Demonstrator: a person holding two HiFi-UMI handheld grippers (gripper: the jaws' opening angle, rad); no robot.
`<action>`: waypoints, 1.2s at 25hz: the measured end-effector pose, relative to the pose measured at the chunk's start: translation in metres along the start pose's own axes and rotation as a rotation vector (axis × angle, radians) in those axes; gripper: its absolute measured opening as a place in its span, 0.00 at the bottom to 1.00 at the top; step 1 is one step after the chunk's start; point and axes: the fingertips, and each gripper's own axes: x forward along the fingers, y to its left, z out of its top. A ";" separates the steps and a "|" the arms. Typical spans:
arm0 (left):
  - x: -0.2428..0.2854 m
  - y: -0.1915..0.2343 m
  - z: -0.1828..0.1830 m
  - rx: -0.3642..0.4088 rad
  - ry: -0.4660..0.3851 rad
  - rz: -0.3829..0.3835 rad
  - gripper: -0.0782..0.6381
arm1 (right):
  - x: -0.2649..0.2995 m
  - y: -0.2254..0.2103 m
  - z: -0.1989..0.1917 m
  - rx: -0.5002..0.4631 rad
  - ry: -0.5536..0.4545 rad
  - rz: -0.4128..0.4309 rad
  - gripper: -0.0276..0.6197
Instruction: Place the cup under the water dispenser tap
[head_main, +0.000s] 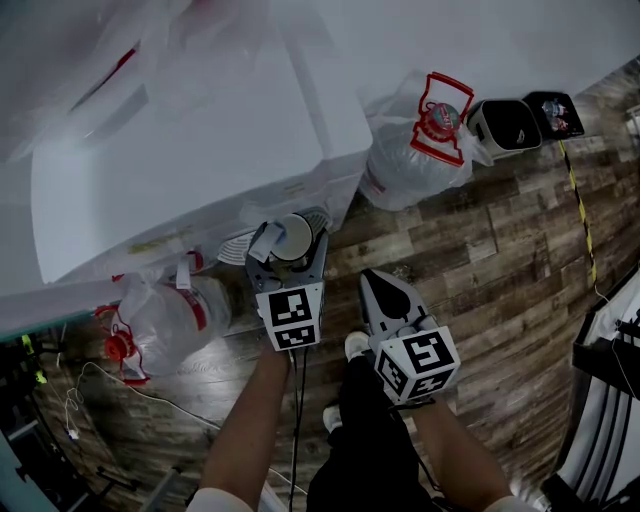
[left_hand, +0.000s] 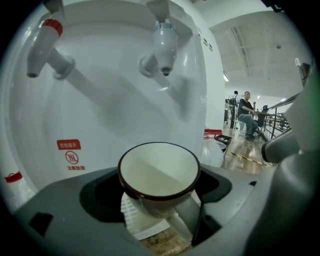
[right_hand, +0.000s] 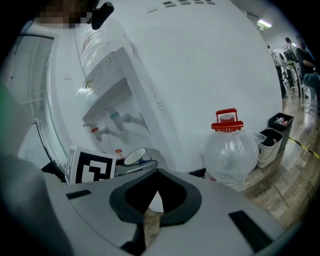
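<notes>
A cream cup with a dark brown rim is upright in my left gripper, which is shut on its lower body. It is held in front of the white water dispenser, low and a little forward of the blue tap. The red tap is to the left. From above, the cup and left gripper hang beside the dispenser's drip tray. My right gripper is shut and empty, off to the right over the floor. Its own view shows the right gripper, the cup and both taps.
A large water bottle with a red handle stands right of the dispenser, and another bottle lies to the left. Two bins sit farther right. Cables run over the wooden floor. The person's shoe is below the grippers.
</notes>
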 end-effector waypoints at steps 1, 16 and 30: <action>0.000 0.000 -0.001 0.002 0.000 -0.002 0.72 | 0.000 0.001 0.000 0.000 -0.001 0.001 0.07; -0.005 -0.002 0.003 0.006 0.006 -0.011 0.73 | 0.000 0.004 0.000 -0.001 -0.004 0.001 0.07; -0.013 -0.002 0.006 -0.006 0.014 -0.015 0.73 | -0.007 0.010 0.002 -0.004 -0.010 0.002 0.07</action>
